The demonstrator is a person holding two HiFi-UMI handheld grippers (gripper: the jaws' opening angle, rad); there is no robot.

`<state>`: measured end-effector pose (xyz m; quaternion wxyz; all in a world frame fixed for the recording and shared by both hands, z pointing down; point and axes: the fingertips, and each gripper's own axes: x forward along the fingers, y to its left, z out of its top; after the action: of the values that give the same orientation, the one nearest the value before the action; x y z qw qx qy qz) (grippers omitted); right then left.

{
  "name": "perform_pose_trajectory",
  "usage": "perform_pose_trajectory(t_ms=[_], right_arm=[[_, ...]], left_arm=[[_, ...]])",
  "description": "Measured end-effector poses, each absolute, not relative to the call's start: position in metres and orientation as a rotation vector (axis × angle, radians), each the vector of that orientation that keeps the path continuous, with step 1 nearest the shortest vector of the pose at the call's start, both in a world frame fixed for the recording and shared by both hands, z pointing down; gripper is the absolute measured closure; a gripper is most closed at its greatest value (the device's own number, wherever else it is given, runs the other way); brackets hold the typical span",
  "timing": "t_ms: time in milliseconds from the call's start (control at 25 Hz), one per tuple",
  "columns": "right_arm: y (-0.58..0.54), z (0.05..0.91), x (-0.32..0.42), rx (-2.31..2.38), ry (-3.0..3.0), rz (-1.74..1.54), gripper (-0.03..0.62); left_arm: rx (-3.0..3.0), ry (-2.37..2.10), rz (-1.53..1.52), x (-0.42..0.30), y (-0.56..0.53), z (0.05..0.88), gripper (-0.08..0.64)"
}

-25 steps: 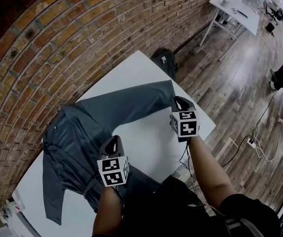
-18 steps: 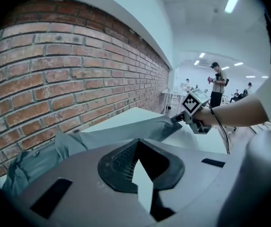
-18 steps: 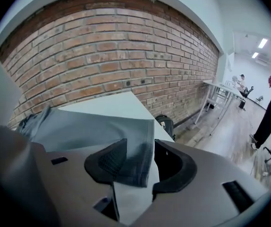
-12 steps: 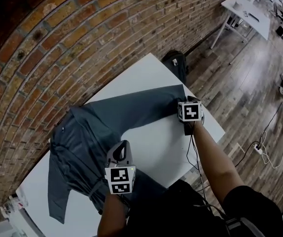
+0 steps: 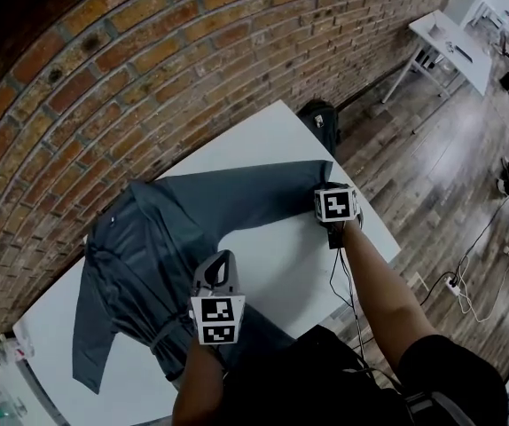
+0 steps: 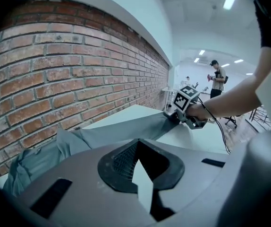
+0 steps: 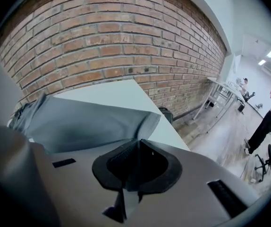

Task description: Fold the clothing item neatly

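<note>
White table (image 5: pixel 272 264) with a grey garment (image 5: pixel 148 256) laid open across it.

Seen from steeply above: rectangular white top, set at a slant in the view, far corner toward the upper right. Covering most of the left half, the garment's crumpled body. Stretched flat from it toward the right-hand edge, one long sleeve (image 5: pixel 246 198), mostly smooth, its end close to that edge. Trailing toward the near left corner, the other sleeve (image 5: pixel 90 327). Near the front edge, a part of the cloth gathered into tight folds (image 5: pixel 170 340). Bare white surface between the long sleeve and the body, and along the far edge.
</note>
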<state>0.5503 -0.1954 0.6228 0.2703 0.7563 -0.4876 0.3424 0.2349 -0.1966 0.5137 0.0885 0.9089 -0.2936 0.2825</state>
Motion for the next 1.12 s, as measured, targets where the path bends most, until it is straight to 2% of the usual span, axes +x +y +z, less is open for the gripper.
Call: perform_pose_trajectory(t_ms=[160, 360, 560, 840, 1120], right_arm=[[-0.201, 0.621, 0.547, 1.942, -1.311, 0.75, 0.571], [-0.2, 0.61, 0.544, 1.998, -1.321, 0.788, 0.571], [-0.222, 0.567, 0.515, 2.095, -1.435, 0.687, 0.571], [-0.259, 0.486, 0.429, 2.1, -1.659, 0.473, 0.571], [-0.307, 0.445, 0.296, 1.917, -1.92, 0.352, 0.571]], left_arm=[[2.685, -0.944, 0.819, 0.219, -0.204, 0.508, 0.561], [2.681, -1.009, 0.778, 0.199, -0.204, 0.491, 0.561], [2.648, -1.091, 0.76, 0.17, -0.202, 0.488, 0.561], [2.509, -1.304, 0.699, 0.102, -0.205, 0.479, 0.561], [2.407, -1.447, 0.654, 0.031, -0.199, 0.472, 0.561]])
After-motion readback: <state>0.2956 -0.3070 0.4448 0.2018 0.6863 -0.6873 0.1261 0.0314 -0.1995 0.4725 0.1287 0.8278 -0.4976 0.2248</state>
